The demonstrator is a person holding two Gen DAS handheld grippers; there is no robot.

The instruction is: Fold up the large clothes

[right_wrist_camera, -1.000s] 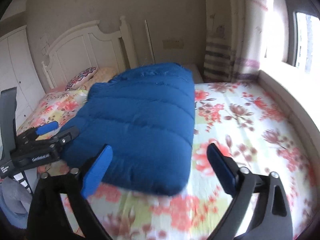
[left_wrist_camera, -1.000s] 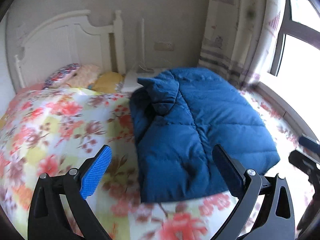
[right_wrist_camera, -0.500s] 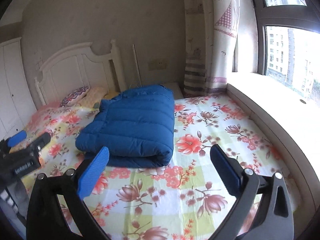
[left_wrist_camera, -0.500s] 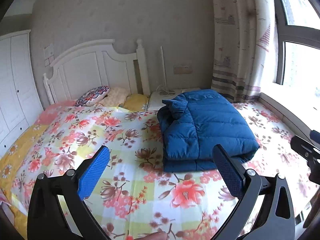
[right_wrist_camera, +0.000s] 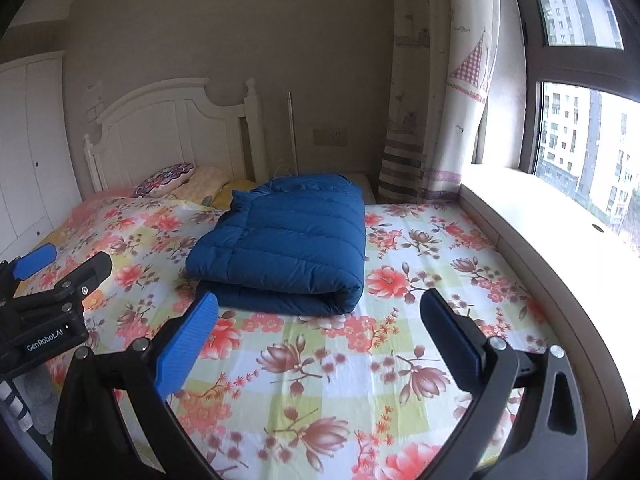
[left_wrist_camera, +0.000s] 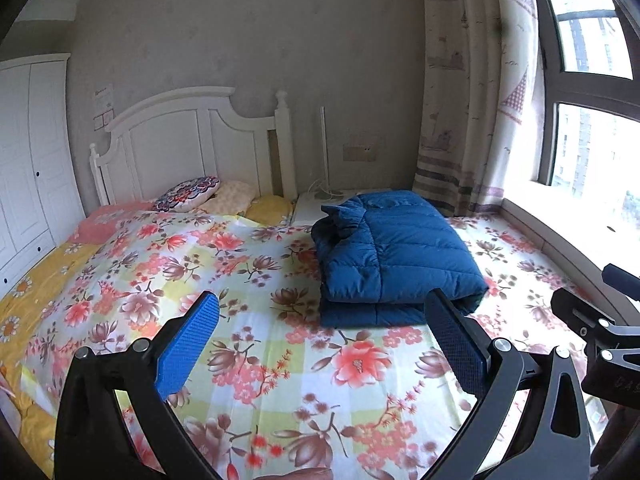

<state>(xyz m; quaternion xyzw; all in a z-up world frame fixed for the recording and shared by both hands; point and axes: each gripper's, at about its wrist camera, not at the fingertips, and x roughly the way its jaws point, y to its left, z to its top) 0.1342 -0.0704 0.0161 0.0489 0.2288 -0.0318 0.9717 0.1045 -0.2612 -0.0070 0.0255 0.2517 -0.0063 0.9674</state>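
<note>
A blue quilted down jacket lies folded into a thick rectangle on the flowered bedspread. My left gripper hangs open well short of it, over the near part of the bed, with nothing between its blue pads. In the right wrist view my right gripper is open too, held back from the jacket's rolled near edge. Each gripper shows in the other's view: the right one at the right edge, the left one at the left edge.
Pillows lie against a white headboard at the far end. A white wardrobe stands on the left. A curtain, a window and a wide sill run along the right side of the bed.
Both grippers have pulled back and up from the jacket, which now looks smaller and farther off. The jacket stays folded where it lay.
</note>
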